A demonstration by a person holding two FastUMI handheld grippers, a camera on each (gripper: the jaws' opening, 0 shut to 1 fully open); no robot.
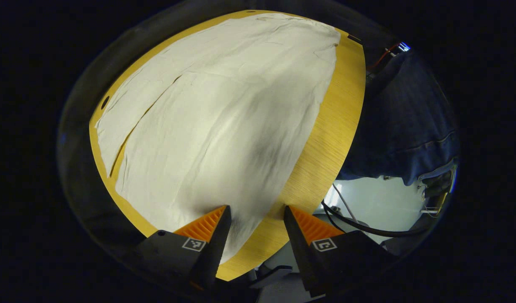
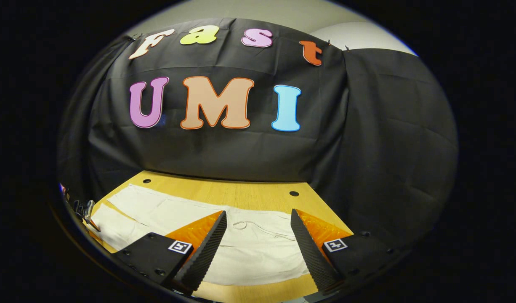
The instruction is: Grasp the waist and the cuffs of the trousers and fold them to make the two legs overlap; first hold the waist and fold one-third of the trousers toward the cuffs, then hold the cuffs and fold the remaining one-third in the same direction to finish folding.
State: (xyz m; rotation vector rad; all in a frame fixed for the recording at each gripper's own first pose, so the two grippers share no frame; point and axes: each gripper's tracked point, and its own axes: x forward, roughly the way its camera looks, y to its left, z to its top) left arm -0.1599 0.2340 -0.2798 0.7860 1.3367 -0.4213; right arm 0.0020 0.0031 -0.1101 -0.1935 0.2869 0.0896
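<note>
Trousers [image 1: 224, 113] lie spread flat on the table [image 1: 333, 126], pale cloth covering most of the wooden top. In the left gripper view the two legs run side by side away from the camera, a thin dark gap between them toward the left, where a strip of table shows through. The near end of the cloth reaches down between the fingers of the left gripper [image 1: 256, 212]. Its fingers stand apart, with nothing clamped; one tip sits over the cloth, the other over the bare wood just beside the cloth's edge. Whether either tip touches the surface cannot be told. To the right of the table a person's dark clothing [image 1: 405, 118] is seen, and below it a pale floor [image 1: 367, 206] with a black cable [image 1: 359, 225] crossing it.

In the right gripper view the trousers [image 2: 249, 252] stretch across the table [image 2: 241, 193] from left to right, with a drawstring [image 2: 258, 227] lying loose on the cloth. The right gripper [image 2: 258, 216] hangs above this end, its fingers wide apart and holding nothing. Bare wood shows beyond the cloth, with two small dark holes [image 2: 294, 193] near the far edge. Behind stands the booth's black wall [image 2: 367, 147].
</note>
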